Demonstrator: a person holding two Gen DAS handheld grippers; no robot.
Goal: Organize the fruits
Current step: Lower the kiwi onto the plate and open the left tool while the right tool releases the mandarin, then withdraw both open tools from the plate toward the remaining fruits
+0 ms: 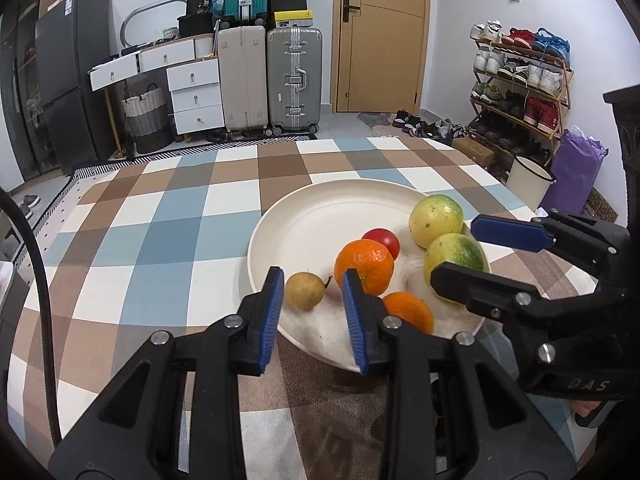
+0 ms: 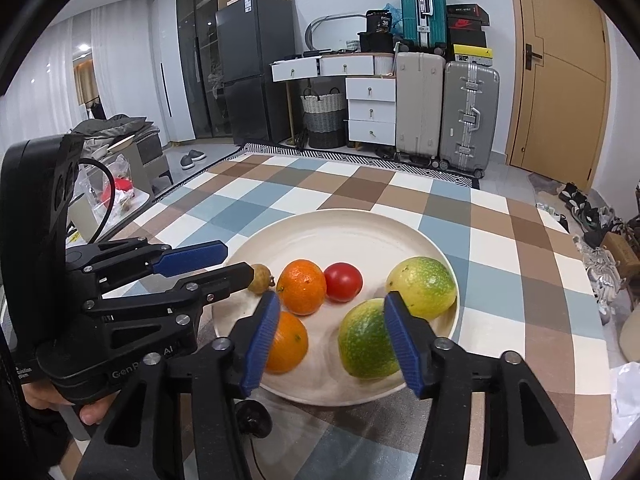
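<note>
All six fruits sit together on the cream plate (image 2: 400, 232) on the checked tablecloth (image 1: 160, 220): a small brown fruit (image 1: 305, 291) at the left edge, two oranges, the far one (image 1: 364, 266) and the near one (image 1: 410, 310), a red tomato (image 1: 382, 240) behind them, and two yellow-green fruits to the right, one nearer (image 2: 366, 338) and one farther (image 2: 422, 286). We have our left gripper (image 1: 314, 318) low over the near rim, jaws spread wide and holding nothing, with the small brown fruit lined up just beyond the gap. Our right gripper (image 2: 332, 338) is equally wide and empty, hanging over the near side of the plate, the near orange by its left finger and the nearer yellow-green fruit by its right. By our reading, we are choosing a fruit to pick or nudge. To do it well, we should commit each gripper to one fruit, centre it fully between the pads before closing, and squeeze gently, since these round skins will likely roll or slip. With the two grippers this close together, we would move one at a time to avoid a clash, and keep fingertips off the rim so the plate does not tip.
</note>
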